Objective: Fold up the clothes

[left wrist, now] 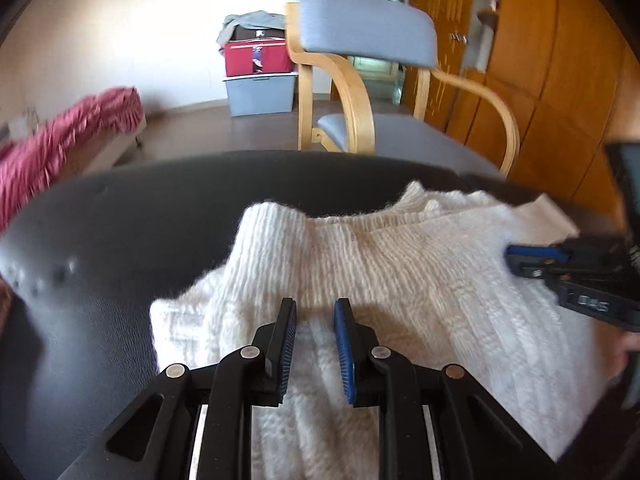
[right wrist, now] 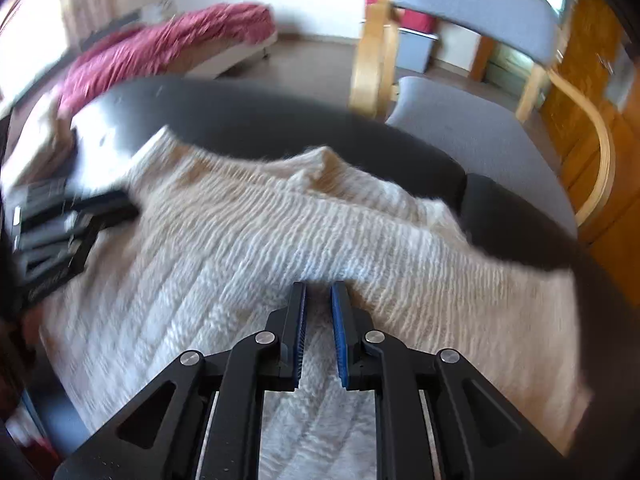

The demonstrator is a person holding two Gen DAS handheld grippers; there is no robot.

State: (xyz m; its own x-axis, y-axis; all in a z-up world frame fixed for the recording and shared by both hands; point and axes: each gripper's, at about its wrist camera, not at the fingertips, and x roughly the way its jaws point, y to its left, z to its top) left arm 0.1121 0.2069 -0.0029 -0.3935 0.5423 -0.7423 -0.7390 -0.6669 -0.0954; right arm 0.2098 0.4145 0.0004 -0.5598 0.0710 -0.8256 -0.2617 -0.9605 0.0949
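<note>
Black table [left wrist: 120, 240], sweater [left wrist: 400, 280] under tool [left wrist: 315, 308]

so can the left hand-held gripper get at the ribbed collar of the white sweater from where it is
Probably yes: the left hand-held gripper hangs over the white sweater, the ribbed collar lies just ahead, and nothing sits between them.

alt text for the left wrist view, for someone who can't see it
A white knitted sweater lies on a black table, with the left gripper low over it, jaws narrowly parted and nothing visibly pinched between them. The right gripper reaches in from the right edge onto the sweater. A grey-cushioned wooden chair stands behind the table.
</note>
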